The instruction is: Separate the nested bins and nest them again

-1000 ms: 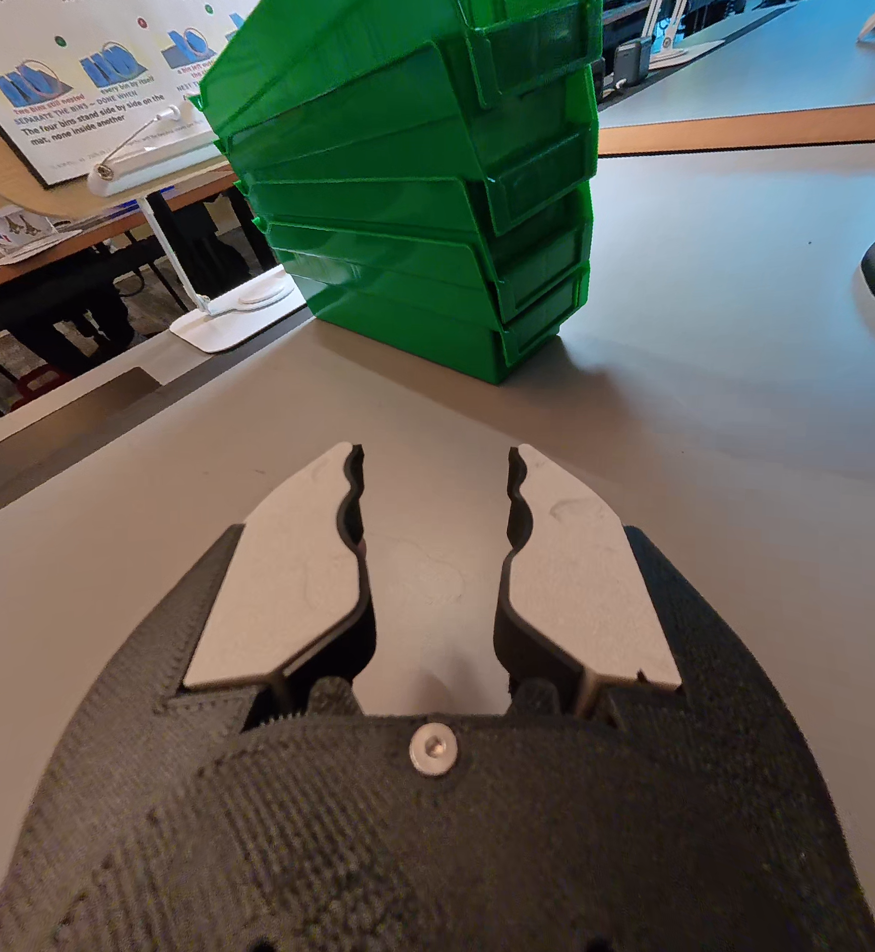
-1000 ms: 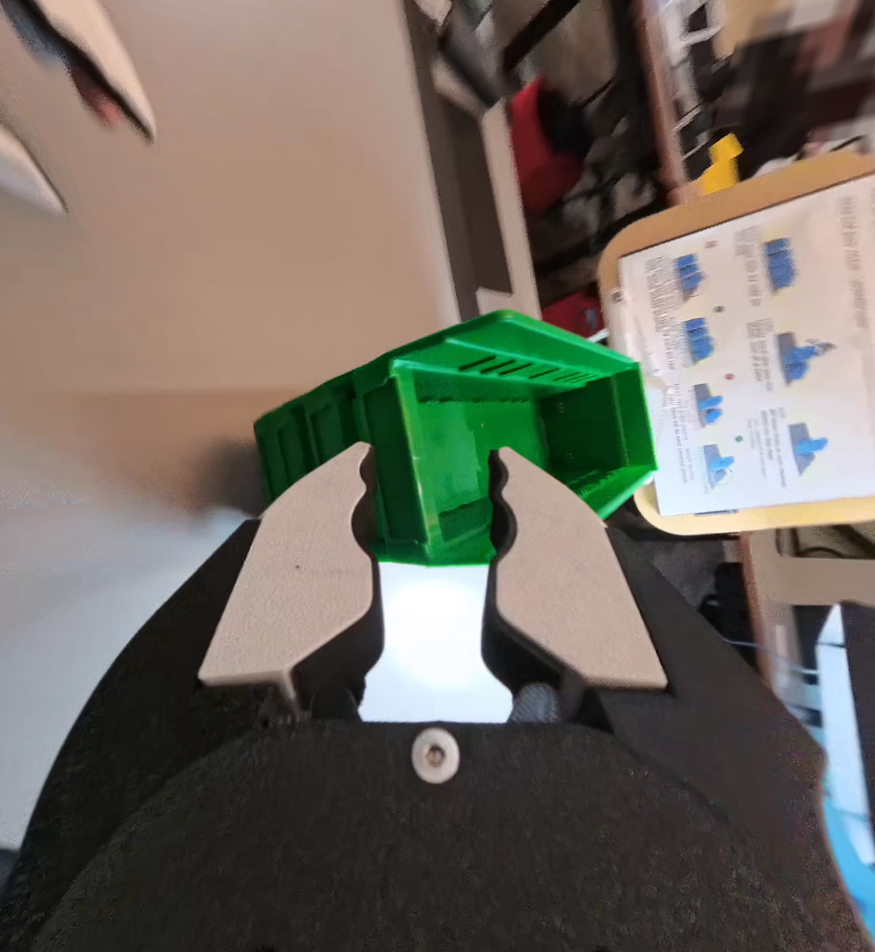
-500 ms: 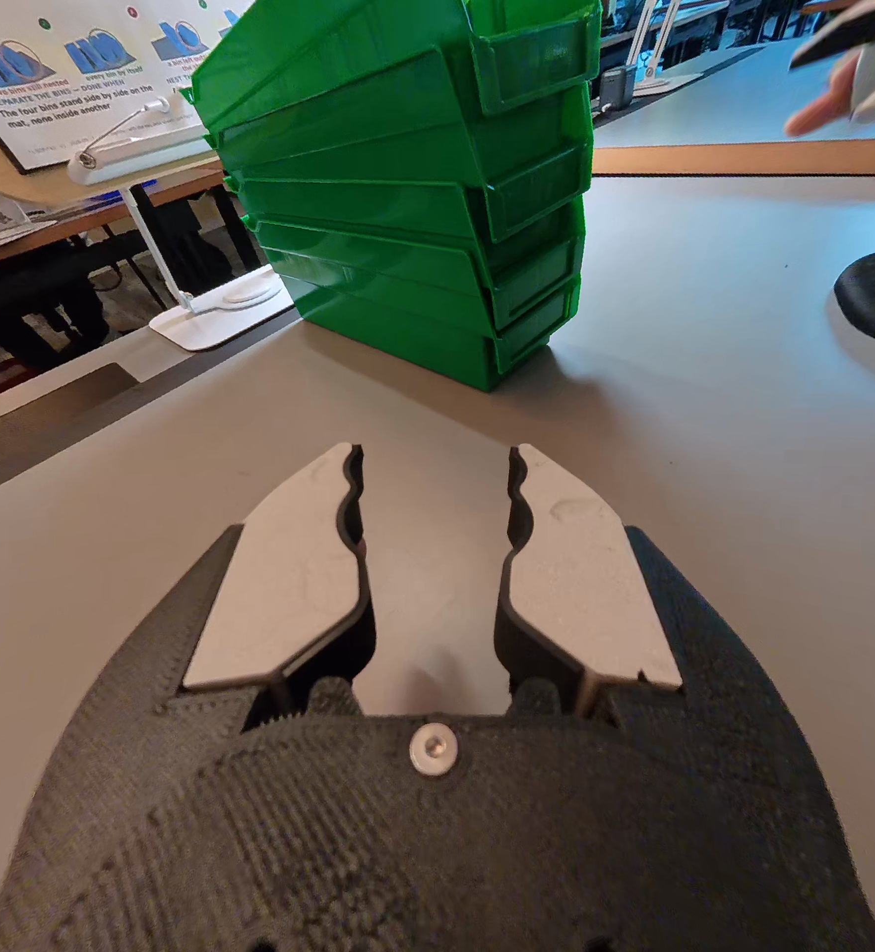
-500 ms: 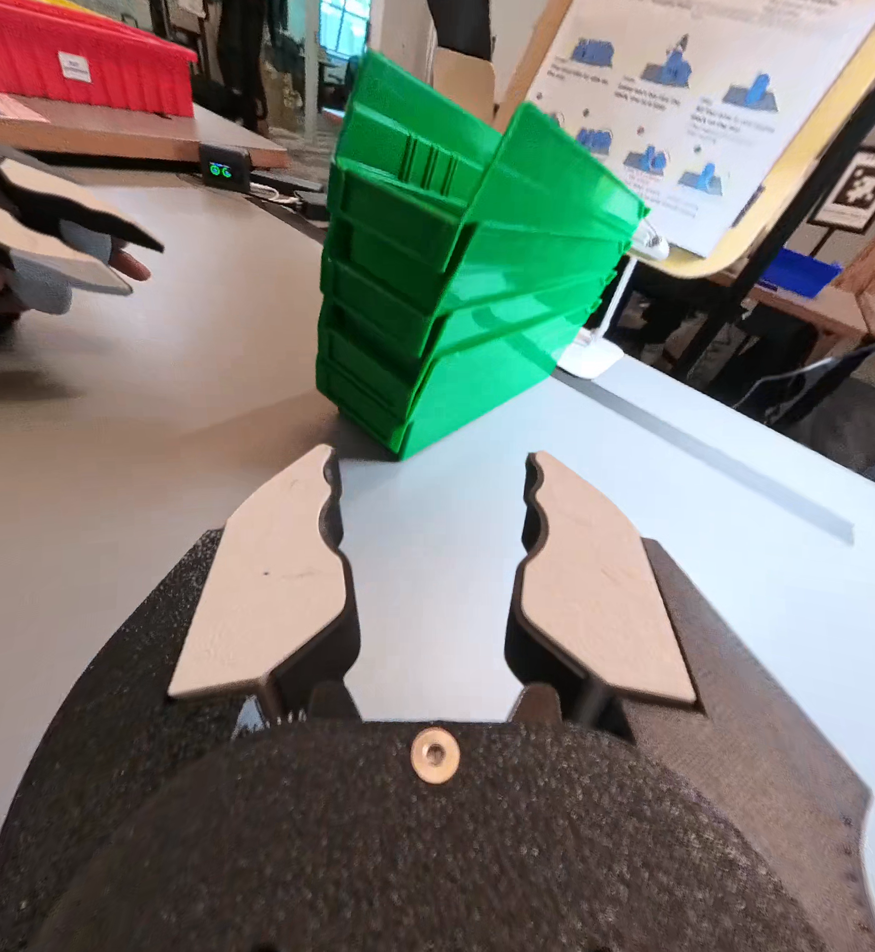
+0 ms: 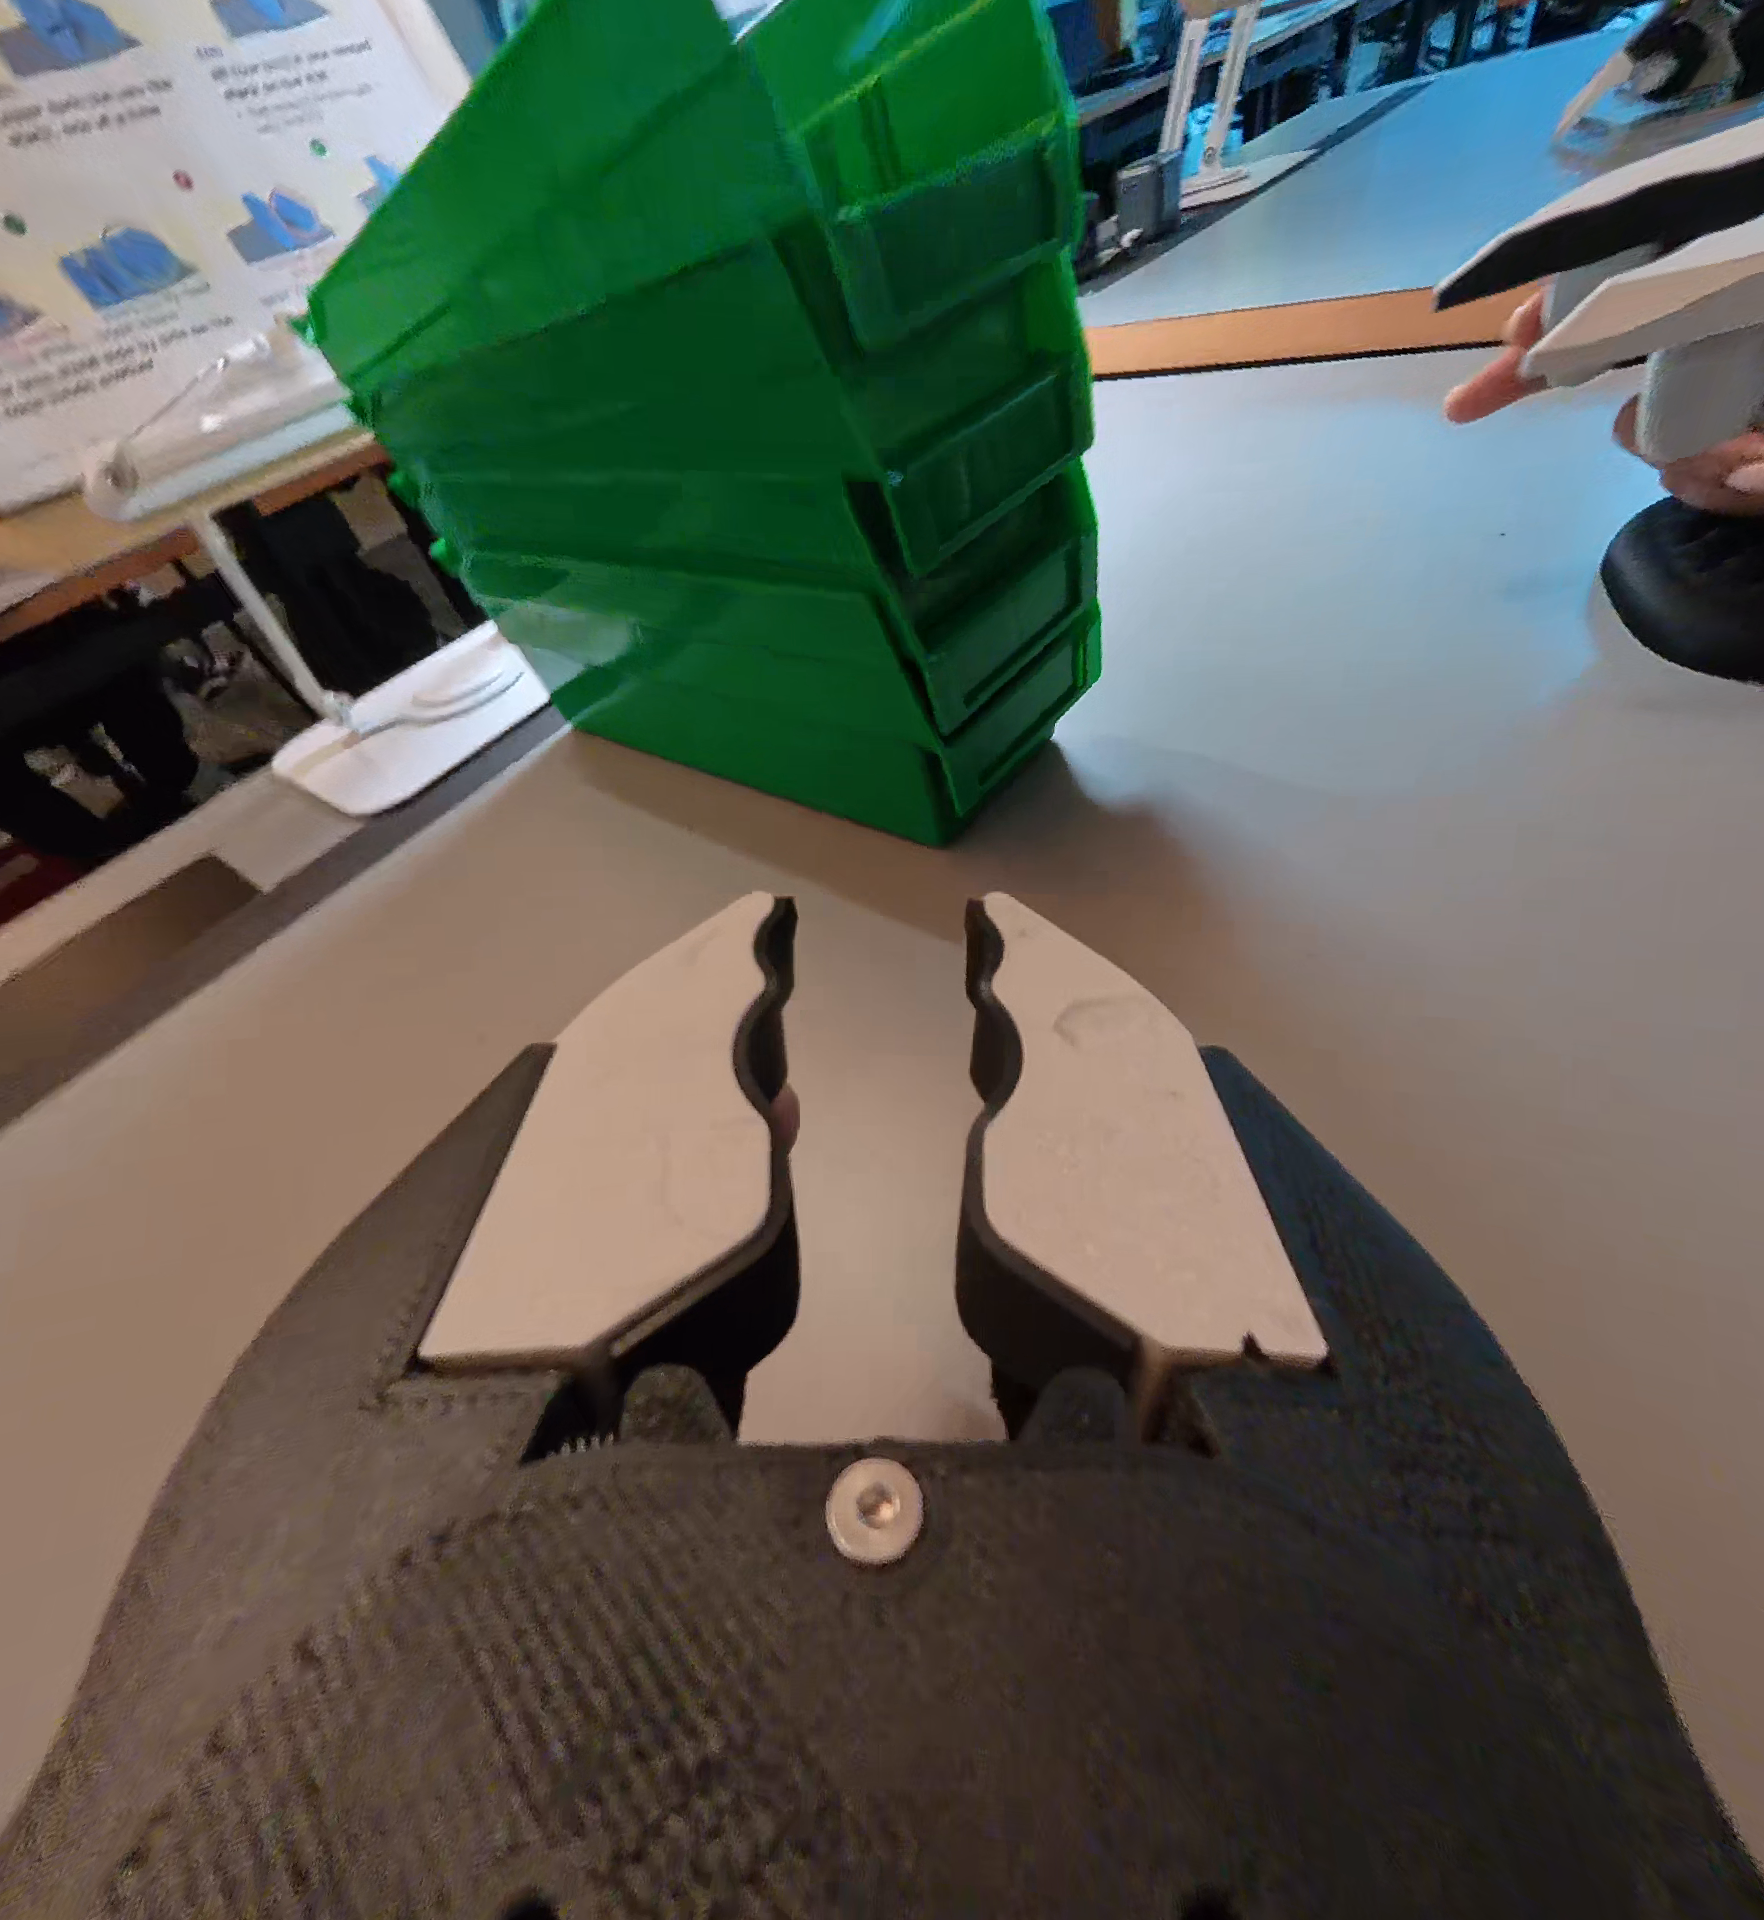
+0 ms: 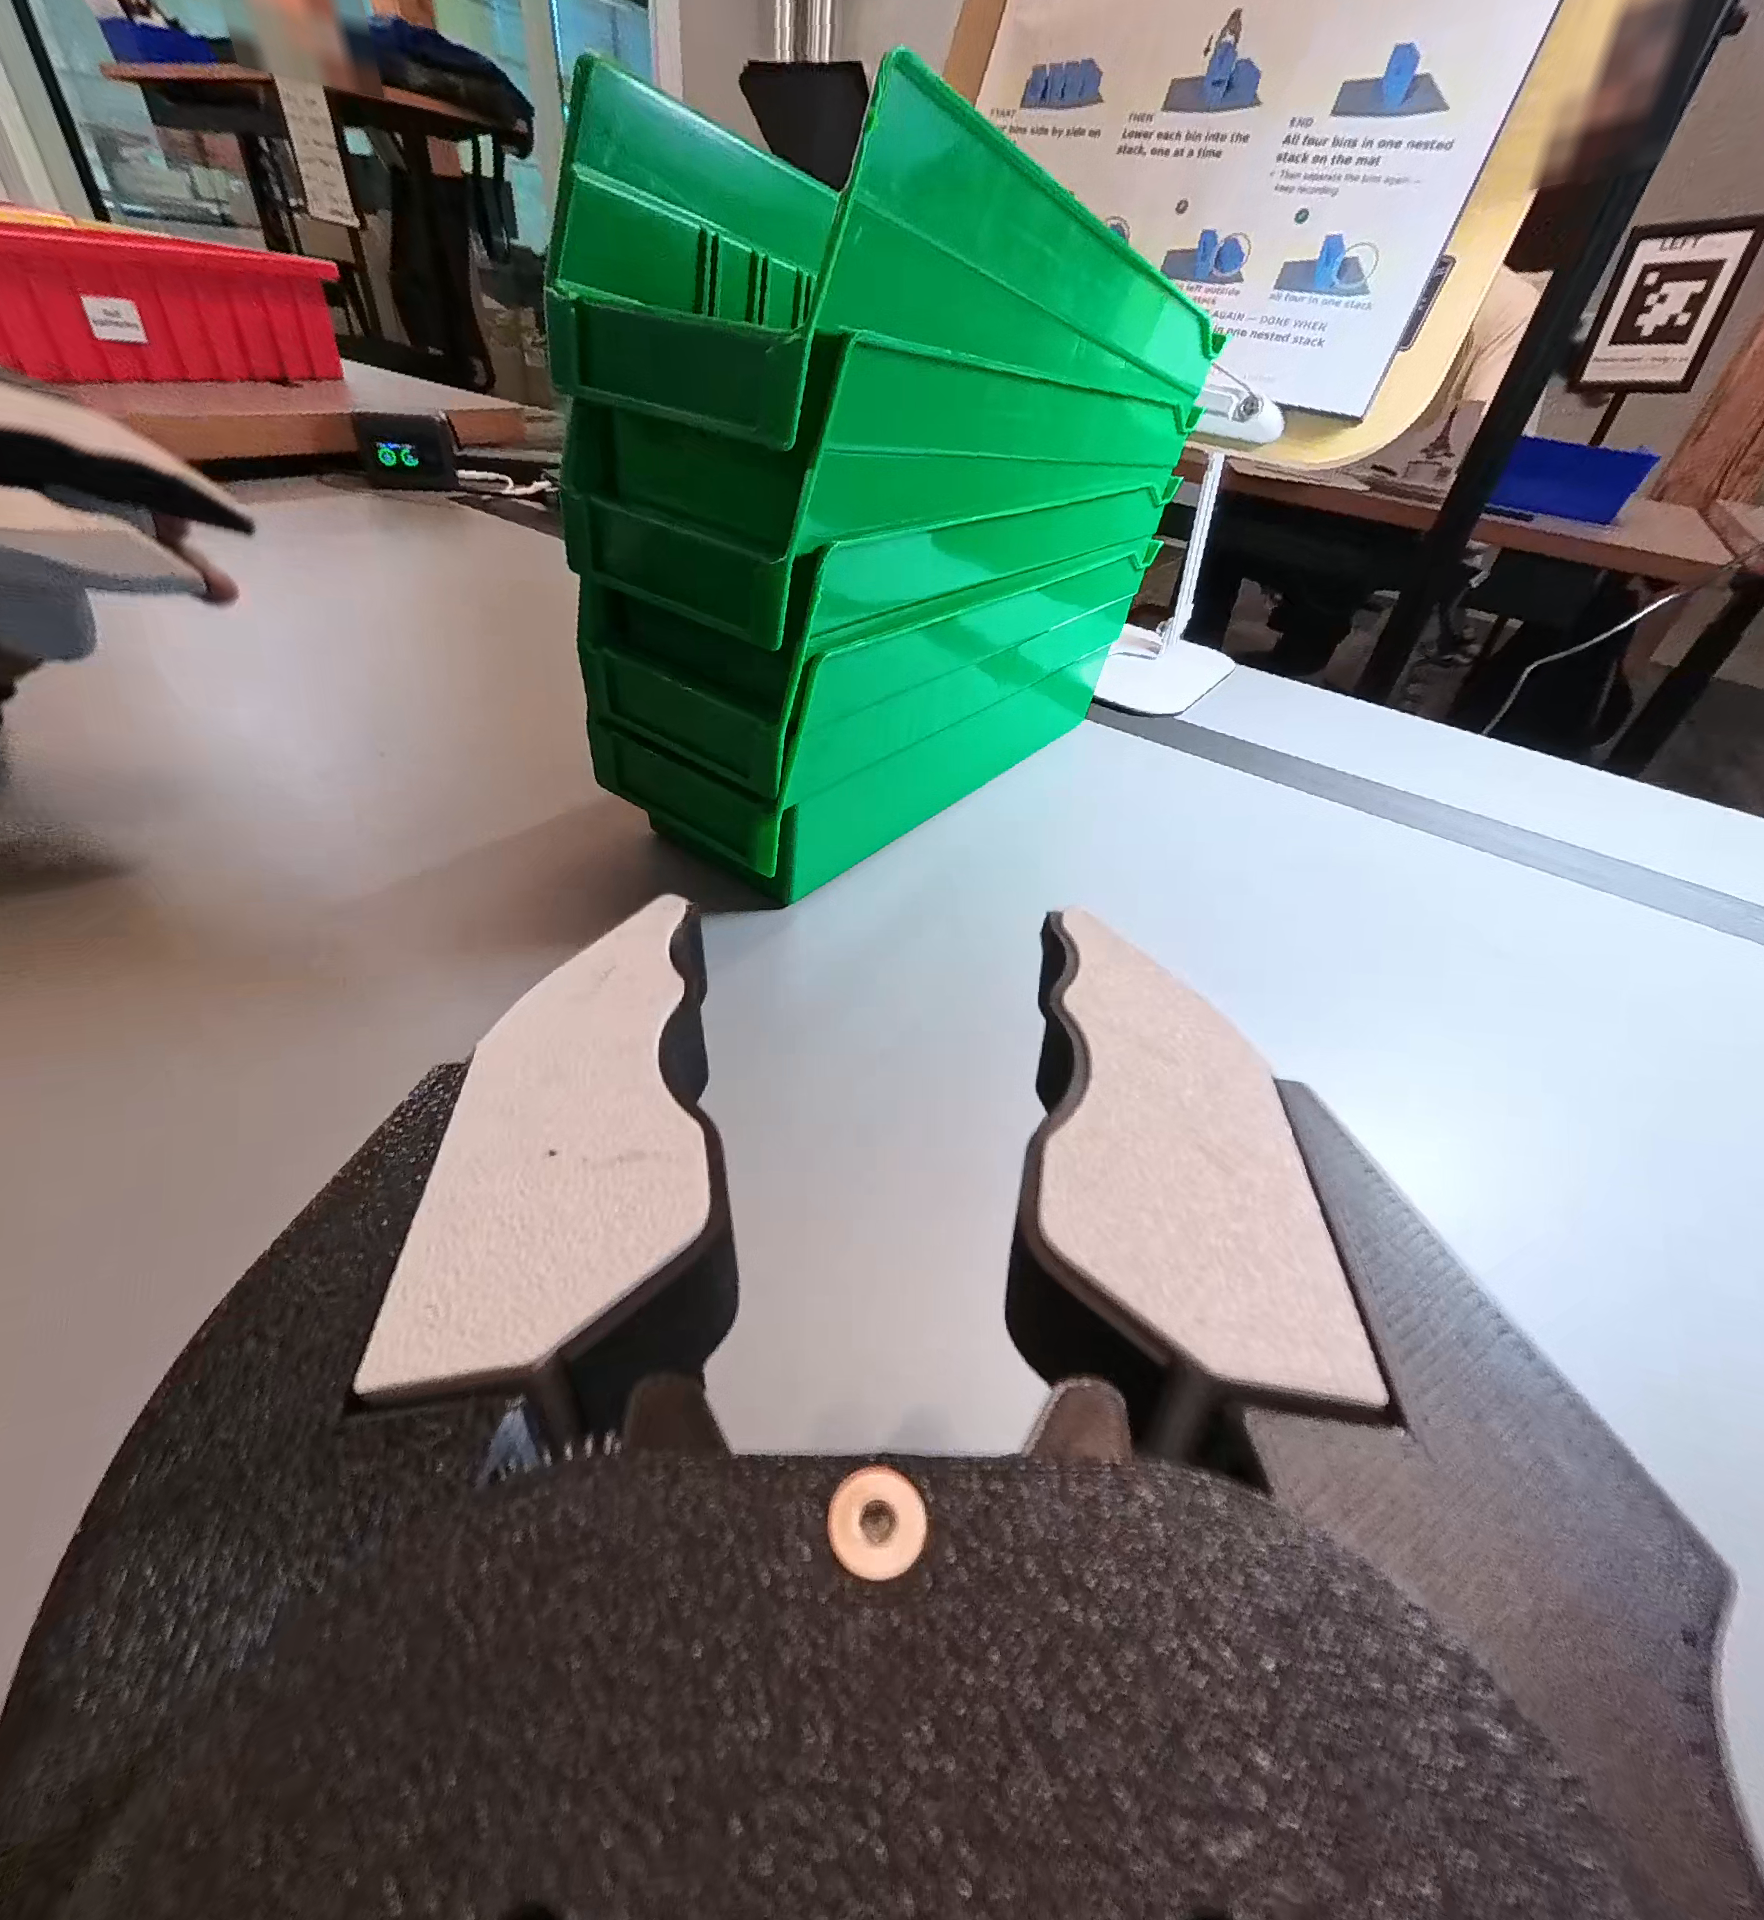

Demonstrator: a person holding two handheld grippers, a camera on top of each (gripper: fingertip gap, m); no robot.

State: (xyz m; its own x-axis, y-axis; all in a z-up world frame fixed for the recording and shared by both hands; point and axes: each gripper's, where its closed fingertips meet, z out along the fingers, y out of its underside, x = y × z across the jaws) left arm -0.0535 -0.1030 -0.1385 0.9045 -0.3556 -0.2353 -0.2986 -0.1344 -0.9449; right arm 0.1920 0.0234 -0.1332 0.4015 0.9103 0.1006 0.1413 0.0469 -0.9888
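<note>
A stack of several green plastic bins (image 5: 753, 457) stands nested on the grey table, just ahead of both grippers; it also shows in the right wrist view (image 6: 836, 540). The top bin (image 6: 961, 270) sits tilted, only partly down in the one below. My left gripper (image 5: 880, 914) is open and empty, low over the table a short way in front of the stack. My right gripper (image 6: 867, 920) is open and empty, facing the stack's corner. Each gripper shows far off in the other's view: the right one (image 5: 1647, 270), the left one (image 6: 78, 488).
A poster board (image 6: 1273, 177) on a white stand (image 5: 390, 727) stands behind the stack past the table edge. A black round pad (image 5: 1730, 592) lies on the table at right. A red bin (image 6: 119, 301) sits on a far desk. One gripper's finger ends stand about 30 cm off the other's.
A second ago my right gripper held the top bin by its wall; it has let go and pulled back. The bin now rests tilted on the stack. My left gripper moved slightly closer.
</note>
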